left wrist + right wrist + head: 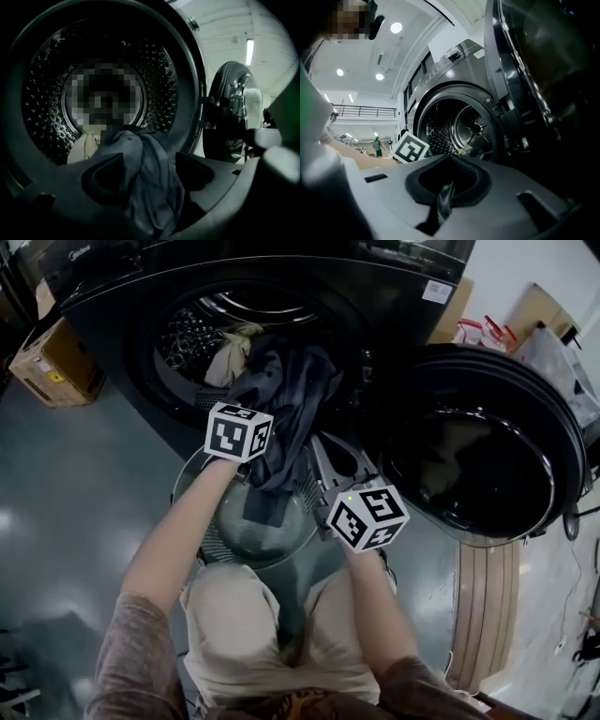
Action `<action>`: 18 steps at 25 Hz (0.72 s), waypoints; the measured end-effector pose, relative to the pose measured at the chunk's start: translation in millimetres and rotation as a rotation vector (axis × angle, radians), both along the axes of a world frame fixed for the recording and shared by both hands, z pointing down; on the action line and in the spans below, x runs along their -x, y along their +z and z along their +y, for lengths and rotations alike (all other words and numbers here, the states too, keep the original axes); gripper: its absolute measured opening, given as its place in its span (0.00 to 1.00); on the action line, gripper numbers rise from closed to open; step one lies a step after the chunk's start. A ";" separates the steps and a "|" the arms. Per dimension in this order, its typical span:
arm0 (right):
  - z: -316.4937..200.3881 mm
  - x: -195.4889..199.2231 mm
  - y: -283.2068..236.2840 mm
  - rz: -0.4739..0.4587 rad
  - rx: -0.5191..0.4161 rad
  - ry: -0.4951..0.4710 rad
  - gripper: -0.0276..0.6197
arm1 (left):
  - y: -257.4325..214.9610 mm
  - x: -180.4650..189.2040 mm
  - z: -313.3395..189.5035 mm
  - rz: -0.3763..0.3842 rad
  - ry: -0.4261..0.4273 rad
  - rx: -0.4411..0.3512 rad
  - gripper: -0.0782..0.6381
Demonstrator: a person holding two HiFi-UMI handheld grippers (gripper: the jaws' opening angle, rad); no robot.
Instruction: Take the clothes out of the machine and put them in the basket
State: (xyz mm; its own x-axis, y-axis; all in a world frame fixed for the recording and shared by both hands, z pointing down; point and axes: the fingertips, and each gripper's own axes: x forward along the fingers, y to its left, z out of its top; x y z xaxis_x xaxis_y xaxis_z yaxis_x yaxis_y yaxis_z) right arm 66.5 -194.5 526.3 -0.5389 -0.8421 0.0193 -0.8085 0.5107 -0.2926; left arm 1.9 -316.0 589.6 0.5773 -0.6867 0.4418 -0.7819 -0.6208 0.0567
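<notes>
Head view: garment [281, 399] trails from drum [197, 334] at 12 o'clock down over basket [192, 488]. Left gripper [147, 173] fingers apart, garment loose between them; right gripper [447, 187] fingers clamped on a fold. Risk: lone pinch slips or garment snags drum, spilling onto floor [75, 502].

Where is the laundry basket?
In the head view, the basket sits on the floor below the washer drum, under the hanging dark garment and left of the open door.

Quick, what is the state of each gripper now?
Left gripper: open, with the garment lying loose between its jaws.
Right gripper: shut on the garment's edge.
</notes>
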 end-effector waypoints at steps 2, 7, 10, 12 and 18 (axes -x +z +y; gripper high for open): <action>-0.3 -4.5 -0.7 0.002 0.004 0.008 0.04 | 9.1 -10.0 -16.1 -0.032 -0.009 0.003 0.59; -0.9 -18.4 -2.1 0.017 0.004 0.042 0.04 | 32.5 -18.8 -45.0 -0.107 -0.037 0.013 0.58; -2.1 -19.3 -0.6 0.019 0.007 0.044 0.04 | 38.8 -14.2 -51.2 -0.128 -0.063 -0.010 0.53; -3.3 -18.1 -0.3 0.021 0.005 0.041 0.04 | 39.2 -12.6 -53.2 -0.147 -0.075 -0.028 0.49; -4.0 -7.7 1.4 0.046 -0.004 0.011 0.04 | 34.0 -5.8 -47.0 -0.119 -0.109 -0.012 0.19</action>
State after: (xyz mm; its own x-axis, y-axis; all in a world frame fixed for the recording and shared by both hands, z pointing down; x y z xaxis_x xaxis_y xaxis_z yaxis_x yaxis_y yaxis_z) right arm 74.2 -198.6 527.7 -0.5283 -0.8481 0.0405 -0.8266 0.5027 -0.2531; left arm 7.7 -363.0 623.6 0.4432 -0.7481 0.4940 -0.8454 -0.5321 -0.0473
